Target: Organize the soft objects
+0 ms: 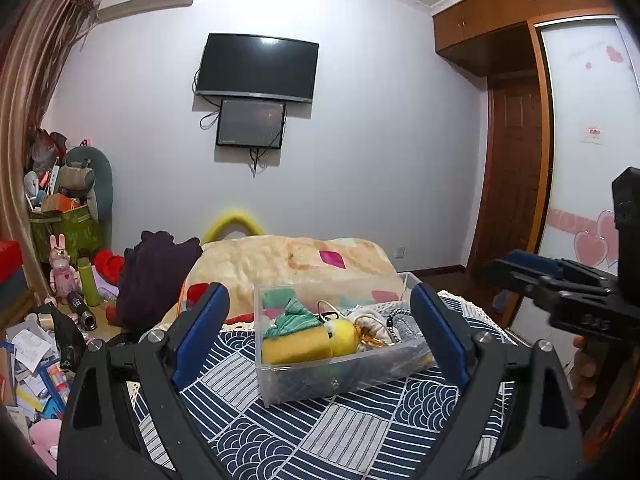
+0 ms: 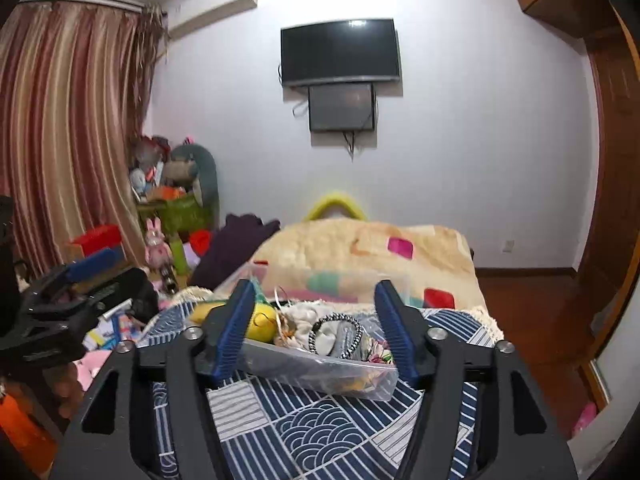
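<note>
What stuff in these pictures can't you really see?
- Bottom of the clear box: left view, the yellow plush toy covers it.
- Box's left end: right view, the right gripper finger hides it.
- Left gripper: right view, cut off by the edge.

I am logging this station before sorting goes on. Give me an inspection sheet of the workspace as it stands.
Surface: blue patterned cloth, beige blanket behind it.
Job's things: clear plastic bin on the cloth holds a yellow plush toy, white fabric, a black-and-white cord loop.
Clutter: papers and toys on the left; overfilled green basket.
Grippers: left gripper and right gripper open, both empty, short of the bin.
Cables: wires hang below the wall screens.
Surroundings: TV, curtain, wardrobe.
</note>
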Demonstrator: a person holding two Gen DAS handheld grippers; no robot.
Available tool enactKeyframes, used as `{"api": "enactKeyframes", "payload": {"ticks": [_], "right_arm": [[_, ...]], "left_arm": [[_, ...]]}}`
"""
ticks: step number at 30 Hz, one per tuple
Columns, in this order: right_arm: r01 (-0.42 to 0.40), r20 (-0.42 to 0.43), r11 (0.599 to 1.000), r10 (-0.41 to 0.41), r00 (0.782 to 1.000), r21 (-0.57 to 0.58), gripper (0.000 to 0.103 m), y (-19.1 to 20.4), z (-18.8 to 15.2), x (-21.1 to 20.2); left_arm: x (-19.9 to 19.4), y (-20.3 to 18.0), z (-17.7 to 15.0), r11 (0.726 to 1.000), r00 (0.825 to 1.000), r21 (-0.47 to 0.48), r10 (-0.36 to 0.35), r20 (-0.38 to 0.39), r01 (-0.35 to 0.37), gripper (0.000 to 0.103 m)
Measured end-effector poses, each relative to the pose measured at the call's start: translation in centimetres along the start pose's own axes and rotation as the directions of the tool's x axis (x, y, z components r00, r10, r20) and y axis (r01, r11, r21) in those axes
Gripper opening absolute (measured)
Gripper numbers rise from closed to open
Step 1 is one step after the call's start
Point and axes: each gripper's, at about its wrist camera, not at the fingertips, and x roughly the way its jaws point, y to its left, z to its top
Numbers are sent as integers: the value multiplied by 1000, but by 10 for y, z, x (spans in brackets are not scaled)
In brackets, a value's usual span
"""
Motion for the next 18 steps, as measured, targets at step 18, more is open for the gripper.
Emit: {"api": "enactKeyframes", "payload": {"ticks": [18], "right_arm": [[24,18,1000,-24,1000,5,82,4,-25,-9]], "left_arm": [[-15,-12,-20,999,1000,26,-23,-18,24,97]]}}
